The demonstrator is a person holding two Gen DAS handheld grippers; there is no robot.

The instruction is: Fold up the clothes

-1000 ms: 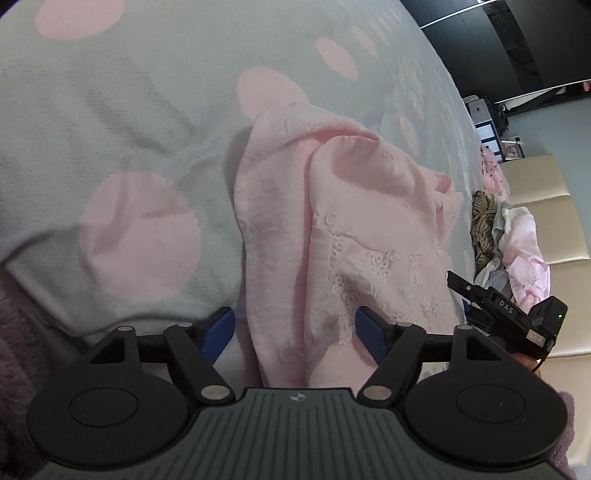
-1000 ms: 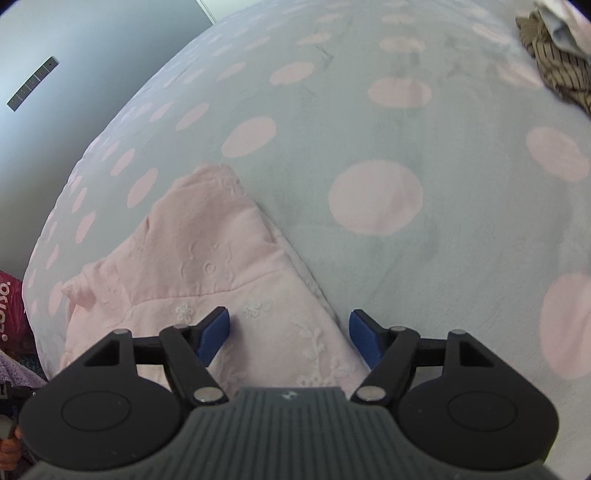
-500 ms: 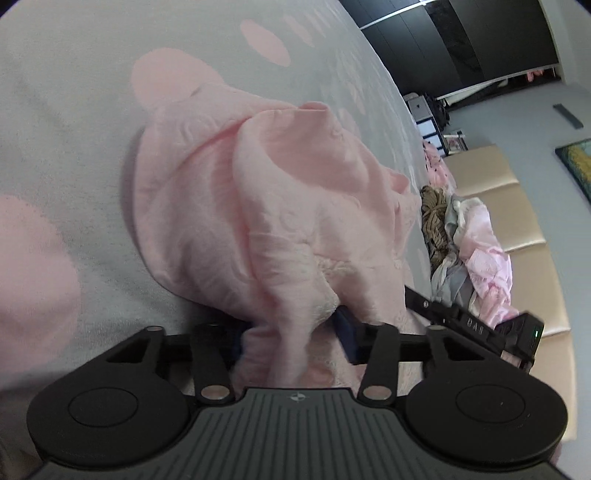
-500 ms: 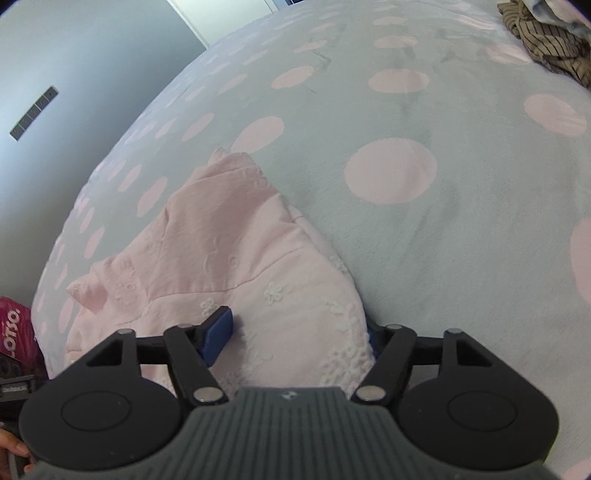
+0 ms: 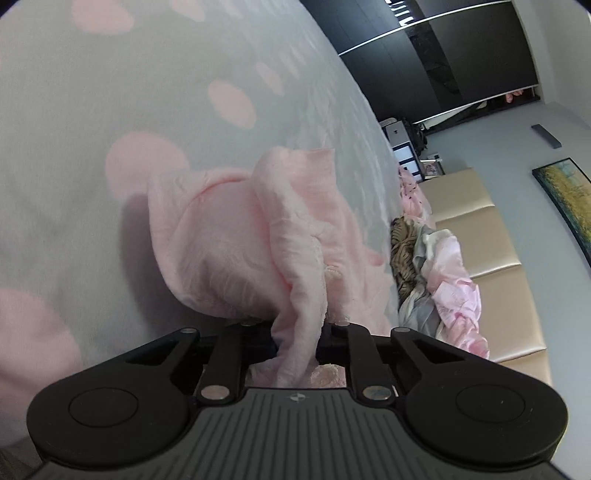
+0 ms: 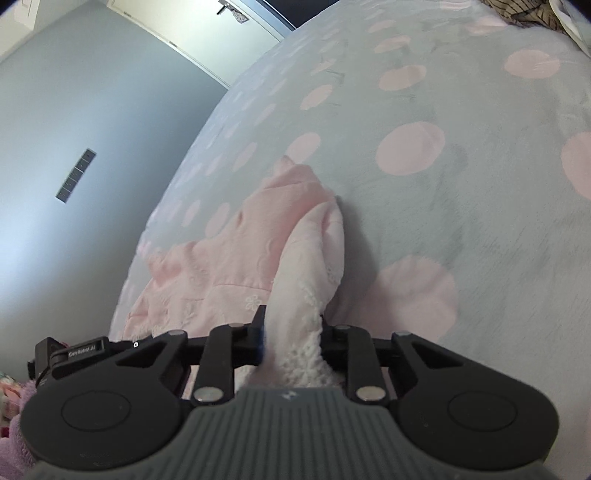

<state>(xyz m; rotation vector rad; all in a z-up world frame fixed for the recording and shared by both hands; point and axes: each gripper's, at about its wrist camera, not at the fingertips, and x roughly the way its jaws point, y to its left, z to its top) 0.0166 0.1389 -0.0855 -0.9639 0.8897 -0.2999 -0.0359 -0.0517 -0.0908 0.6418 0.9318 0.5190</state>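
A pale pink embroidered garment (image 5: 236, 243) lies on a grey bedspread with pink dots (image 5: 110, 110). My left gripper (image 5: 295, 338) is shut on a bunched edge of it, and the cloth rises in folds from the bed to the jaws. In the right wrist view the same pink garment (image 6: 236, 258) stretches away to the left, and my right gripper (image 6: 291, 339) is shut on its lacy white-pink hem. The left gripper's body (image 6: 74, 354) shows at the lower left of that view. The fingertips of both grippers are hidden by fabric.
A heap of other clothes (image 5: 436, 273), striped brown, grey and pink, sits at the bed's far side against a beige padded headboard (image 5: 491, 236). More striped cloth (image 6: 532, 14) lies at the top right. A grey wall (image 6: 74, 129) borders the bed's left.
Both grippers went from open around the garment's edge to shut on it. Both have lifted, pulling the cloth up off the bedspread into folds.
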